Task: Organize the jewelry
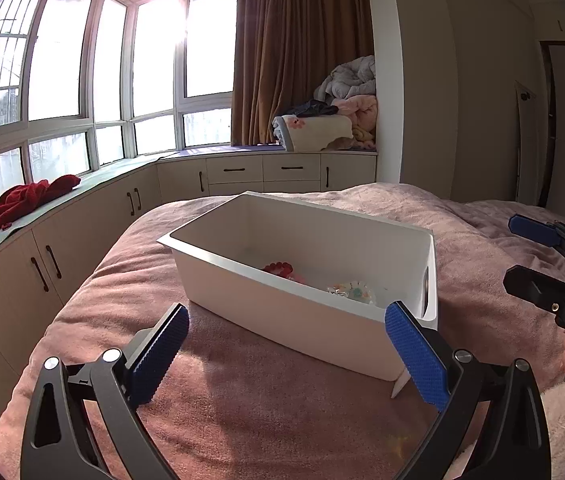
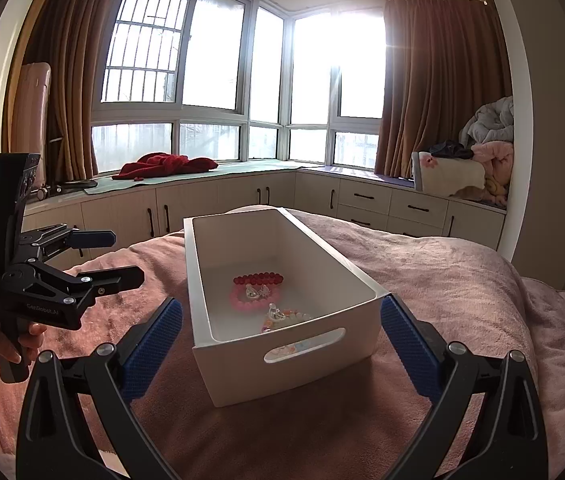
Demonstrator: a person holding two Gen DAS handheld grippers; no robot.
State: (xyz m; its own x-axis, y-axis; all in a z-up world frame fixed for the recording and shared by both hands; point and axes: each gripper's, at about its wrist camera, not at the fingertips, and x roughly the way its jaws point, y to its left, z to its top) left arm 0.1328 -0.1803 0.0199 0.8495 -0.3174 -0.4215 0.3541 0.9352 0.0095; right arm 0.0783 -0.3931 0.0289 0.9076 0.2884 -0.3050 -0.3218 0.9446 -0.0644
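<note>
A white plastic bin (image 1: 282,320) (image 2: 242,364) stands on the pink bedspread. Inside lie a dark red bead bracelet (image 2: 258,279) (image 1: 278,268), a pink bead bracelet (image 2: 242,300) with a small silver piece on it, and a pale multicoloured bracelet (image 2: 282,316) (image 1: 352,292). My left gripper (image 1: 286,352) is open and empty, just short of the bin's long side; it also shows in the right wrist view (image 2: 118,256). My right gripper (image 2: 282,344) is open and empty, its fingers either side of the bin's handle end; it also shows in the left wrist view (image 1: 522,252).
The bed's pink blanket (image 1: 242,408) (image 2: 442,280) fills the foreground. Beyond it run low cabinets (image 2: 242,200) under a bay window, with a red cloth (image 2: 162,165) and piled bedding (image 2: 478,160) on the sill. Brown curtains (image 2: 438,80) hang at the sides.
</note>
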